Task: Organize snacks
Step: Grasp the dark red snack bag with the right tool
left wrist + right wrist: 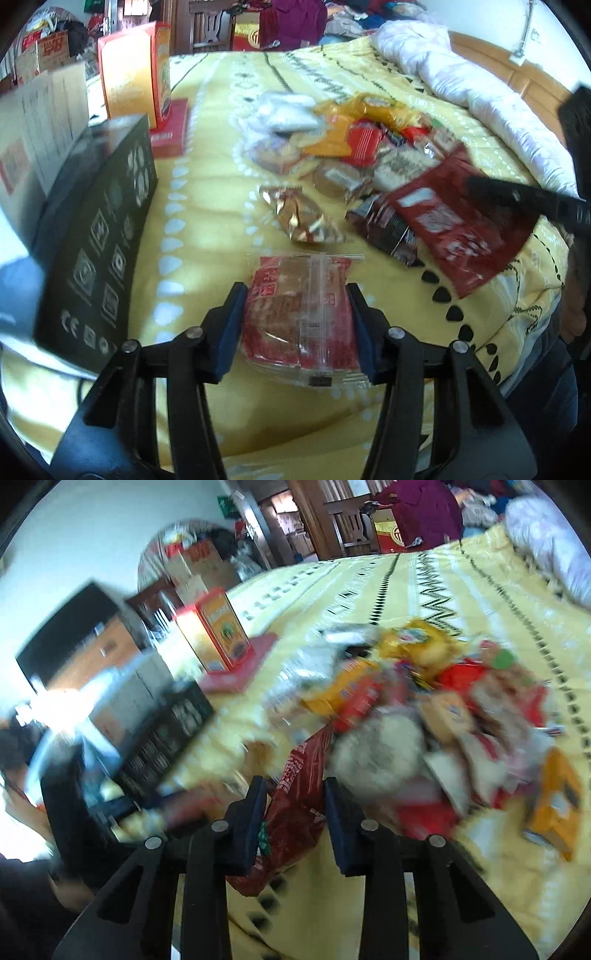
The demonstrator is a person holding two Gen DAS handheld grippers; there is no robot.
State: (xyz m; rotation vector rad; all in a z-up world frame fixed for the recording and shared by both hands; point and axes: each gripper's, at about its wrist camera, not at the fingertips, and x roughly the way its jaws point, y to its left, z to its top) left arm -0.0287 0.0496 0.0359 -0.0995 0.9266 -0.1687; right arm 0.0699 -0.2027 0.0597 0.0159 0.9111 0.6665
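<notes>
At the left edge of the left wrist view stands a dark box (99, 236), close beside the yellow bedspread (207, 206) where you work; a wide swing toward it could knock it over. Low centre in that view, your left gripper (297, 325) stands about half open around a clear-wrapped red pastry (299, 314), blue pads (232, 325) at both sides of the wrapper. I cannot tell whether they press on it or only flank it. If you lift before they bite, the slick film likely slides out. Up and right of it lie a gold foil packet (299, 216) and the snack pile (351, 144), close enough that a dragged wrapper could scatter them. At the right, a dark red bag (450, 221) hangs lifted over the pile. In the right wrist view, your right gripper (295, 812) is closed as far as it goes on that dark red bag (295, 805), pinching only a gathered fold. Everything there is blurred, so I judge the hand is moving quickly. Thin film, an off-centre hold and speed together risk the bag tearing, slipping free or sweeping neighbours off the pile.
</notes>
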